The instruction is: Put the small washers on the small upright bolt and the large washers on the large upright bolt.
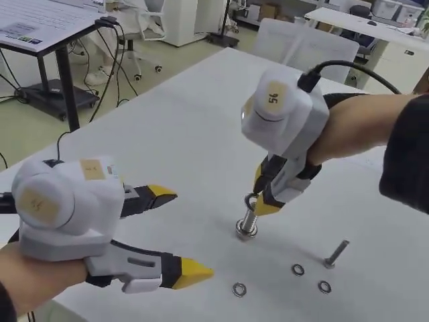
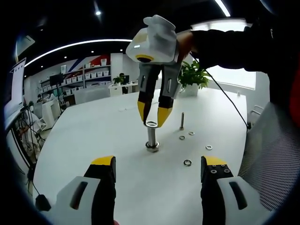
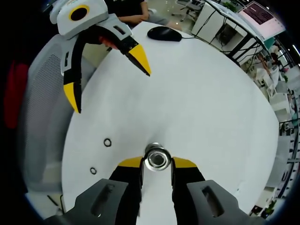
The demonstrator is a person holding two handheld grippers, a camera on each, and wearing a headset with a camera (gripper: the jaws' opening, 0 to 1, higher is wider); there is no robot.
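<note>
The large bolt stands upright on the white table. My right gripper points down over it, shut on a large washer held at the bolt's top. In the right gripper view the washer sits ringed between my jaws. The left gripper view shows the washer just over the bolt. The small bolt stands to the right. Several loose washers lie around it, such as one and another. My left gripper is open, low and to the left.
An office chair stands at the table's far edge. A desk with papers and cables is across the floor to the left. A computer mouse lies on the table in the right gripper view.
</note>
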